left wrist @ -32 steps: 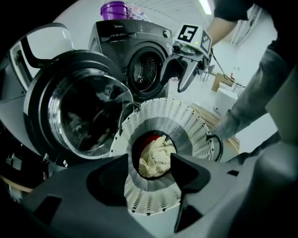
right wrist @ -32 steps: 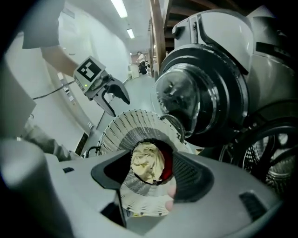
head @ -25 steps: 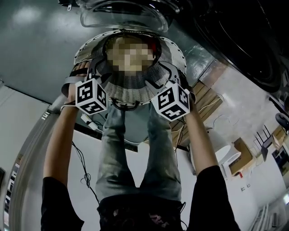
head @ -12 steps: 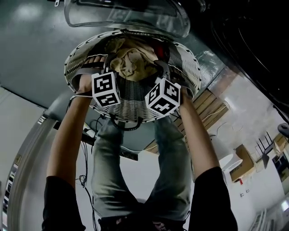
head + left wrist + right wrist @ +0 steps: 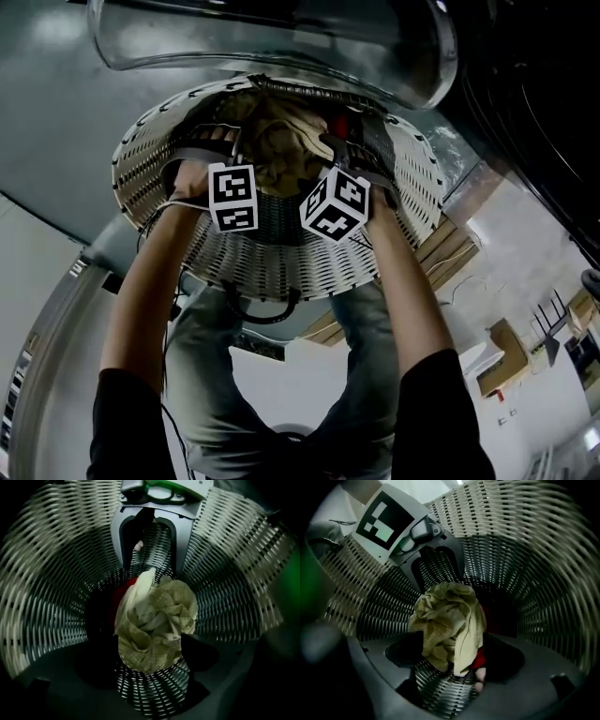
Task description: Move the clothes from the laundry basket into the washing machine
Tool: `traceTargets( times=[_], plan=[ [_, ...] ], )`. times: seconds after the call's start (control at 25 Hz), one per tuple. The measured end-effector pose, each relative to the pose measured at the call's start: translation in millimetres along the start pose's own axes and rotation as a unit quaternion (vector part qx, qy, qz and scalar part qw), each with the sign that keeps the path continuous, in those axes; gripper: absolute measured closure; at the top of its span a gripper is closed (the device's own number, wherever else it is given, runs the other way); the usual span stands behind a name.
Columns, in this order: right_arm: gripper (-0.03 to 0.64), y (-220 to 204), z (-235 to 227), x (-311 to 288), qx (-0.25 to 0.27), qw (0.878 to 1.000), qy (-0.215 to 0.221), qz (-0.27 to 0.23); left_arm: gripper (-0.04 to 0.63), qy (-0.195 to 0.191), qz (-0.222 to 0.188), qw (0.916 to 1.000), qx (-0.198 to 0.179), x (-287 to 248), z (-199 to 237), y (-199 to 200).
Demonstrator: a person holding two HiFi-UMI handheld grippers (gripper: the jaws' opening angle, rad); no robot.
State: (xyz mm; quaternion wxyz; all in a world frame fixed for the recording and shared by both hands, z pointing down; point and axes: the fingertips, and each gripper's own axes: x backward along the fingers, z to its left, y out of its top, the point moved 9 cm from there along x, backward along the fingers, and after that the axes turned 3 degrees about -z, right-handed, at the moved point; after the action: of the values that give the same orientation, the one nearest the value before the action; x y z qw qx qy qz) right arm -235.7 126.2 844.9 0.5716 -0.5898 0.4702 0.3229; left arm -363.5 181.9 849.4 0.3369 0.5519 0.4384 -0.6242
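A white woven laundry basket (image 5: 281, 267) stands below the washing machine's glass door (image 5: 272, 37). Inside lies a crumpled yellowish cloth (image 5: 281, 141) on a red garment (image 5: 119, 597). Both grippers reach down into the basket, marker cubes uppermost. In the left gripper view, my left gripper (image 5: 150, 644) straddles the yellowish cloth (image 5: 154, 620). Its jaws have just been opening and stand wide, with the cloth between them but not pressed. My right gripper (image 5: 454, 651) frames the same cloth (image 5: 447, 620) from the other side. Its jaws have also just been opening and are spread wide around the cloth.
The basket's slatted wall (image 5: 51, 583) rings both grippers closely. The machine's dark drum opening (image 5: 534, 84) is at the upper right. Cables (image 5: 253, 309) hang below the basket. Cardboard boxes (image 5: 511, 342) lie on the pale floor to the right.
Both grippers have sunk from the basket's rim down into it, towards the yellowish cloth. The basket now fills more of the head view.
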Motion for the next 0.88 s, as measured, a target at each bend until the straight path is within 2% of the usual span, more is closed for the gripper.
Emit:
traceTargets(
  times=[0.28, 0.52, 0.6, 0.72, 0.8, 0.88],
  plan=[
    [0.176, -17, -4, -52, 0.023, 0.999, -0.005, 0.026, 0.111, 0.007, 0.029, 0.9994, -0.016, -50, 8, -11],
    [0.178, -24, -7, -86, 0.017, 0.999, 0.005, 0.032, 0.098, -0.020, 0.048, 0.9987, -0.002, -91, 16, -21],
    [0.191, -24, -10, -95, 0.015, 0.999, 0.007, 0.035, 0.100, -0.026, 0.059, 0.9977, 0.019, -100, 18, -23],
    [0.199, -27, -7, -100, 0.007, 0.999, 0.014, 0.036, 0.153, -0.038, 0.073, 0.9951, 0.055, -105, 12, -23],
    [0.220, -27, -5, -103, 0.004, 0.999, 0.013, 0.034, 0.240, -0.040, 0.075, 0.9950, 0.051, -107, 5, -23],
    [0.285, -25, -2, -105, 0.009, 1.000, -0.001, 0.029, 0.314, -0.036, 0.076, 0.9954, 0.044, -107, 0, -24]
  ],
)
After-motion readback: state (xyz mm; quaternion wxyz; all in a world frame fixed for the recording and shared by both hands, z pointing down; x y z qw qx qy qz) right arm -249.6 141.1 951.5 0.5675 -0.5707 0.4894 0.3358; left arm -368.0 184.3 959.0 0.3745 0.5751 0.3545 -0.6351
